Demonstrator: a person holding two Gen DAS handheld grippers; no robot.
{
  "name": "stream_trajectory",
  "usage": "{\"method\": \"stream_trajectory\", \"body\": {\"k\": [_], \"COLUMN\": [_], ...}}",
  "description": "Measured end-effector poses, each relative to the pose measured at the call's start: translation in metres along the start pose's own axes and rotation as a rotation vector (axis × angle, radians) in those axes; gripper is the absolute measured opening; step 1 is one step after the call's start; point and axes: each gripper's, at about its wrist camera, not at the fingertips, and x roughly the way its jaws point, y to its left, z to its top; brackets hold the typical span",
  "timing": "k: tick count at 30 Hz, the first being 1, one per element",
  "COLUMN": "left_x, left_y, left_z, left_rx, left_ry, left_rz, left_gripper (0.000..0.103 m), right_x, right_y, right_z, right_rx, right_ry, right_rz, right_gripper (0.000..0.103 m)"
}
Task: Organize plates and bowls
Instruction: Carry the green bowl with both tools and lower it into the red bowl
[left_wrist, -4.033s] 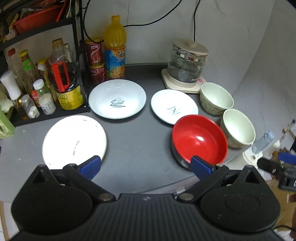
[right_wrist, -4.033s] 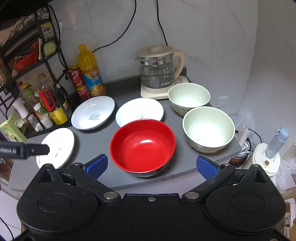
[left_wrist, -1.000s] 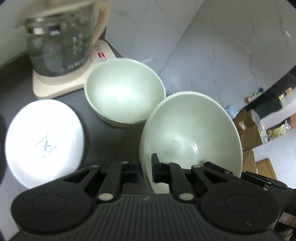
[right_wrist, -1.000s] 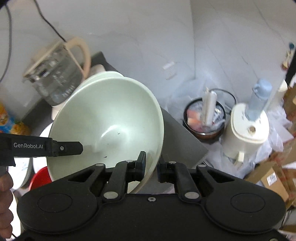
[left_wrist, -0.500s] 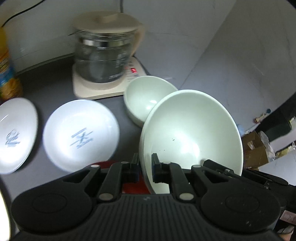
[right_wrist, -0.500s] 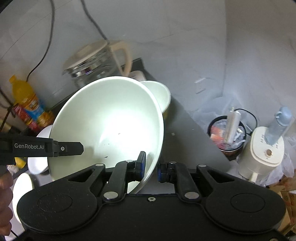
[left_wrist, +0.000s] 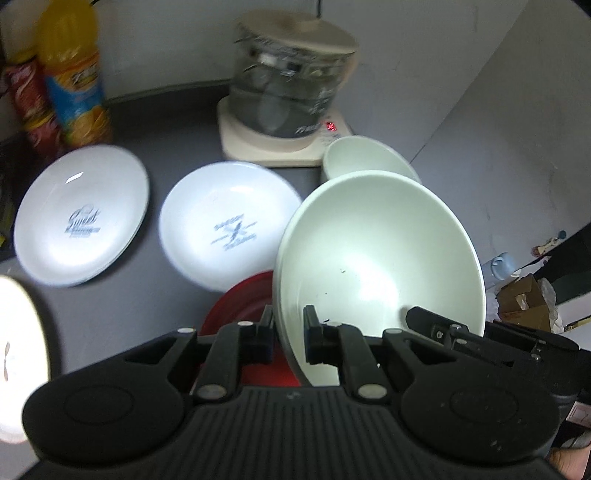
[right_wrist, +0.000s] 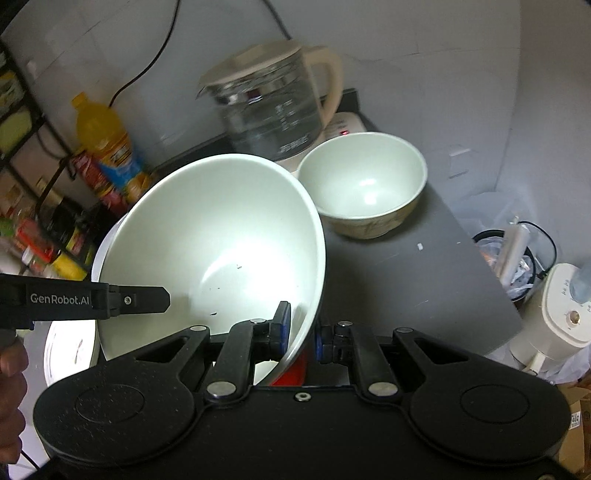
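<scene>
Red shows only as a sliver in the left wrist view: the red bowl lies mostly hidden behind the left gripper and the pale green bowl it carries. Its fingers pinch that bowl's near rim, one inside, one outside, so the bowl stands tilted at lower right of the frame, glossy, with a few dark specks inside. Behind it a second pale green bowl is half covered. The glass kettle at top centre is blurred. Two white plates with blue print lie side by side on the dark tabletop; a third plate is cut off at the left edge. An orange juice bottle stands upper left.

From the right wrist view, the right gripper clamps the same bowl's rim at lower centre, fingers closed on it. The left gripper's arm reaches in from the left edge, its fingertips not visible. The second bowl sits clear at centre right, in front of the kettle. Shelf clutter at left is too blurred to read.
</scene>
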Motion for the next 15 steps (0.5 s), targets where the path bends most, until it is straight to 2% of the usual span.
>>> {"method": "stream_trajectory", "body": {"k": [6, 11, 15], "left_x": [0.003, 0.014, 0.019], "left_y": [0.014, 0.026, 0.030], "left_z": [-0.013, -0.024, -0.032], "left_rx": [-0.035, -0.076, -0.071], "left_ry": [0.032, 0.091, 0.108], "left_rz": [0.018, 0.009, 0.018], "left_gripper": [0.015, 0.015, 0.015], "right_x": [0.009, 0.019, 0.027], "right_y": [0.010, 0.006, 0.006], "right_z": [-0.005, -0.008, -0.010], "right_rx": [-0.027, 0.012, 0.018], "right_ry": [0.043, 0.075, 0.095], "right_rz": [0.024, 0.042, 0.048], "right_gripper": [0.013, 0.012, 0.011]}}
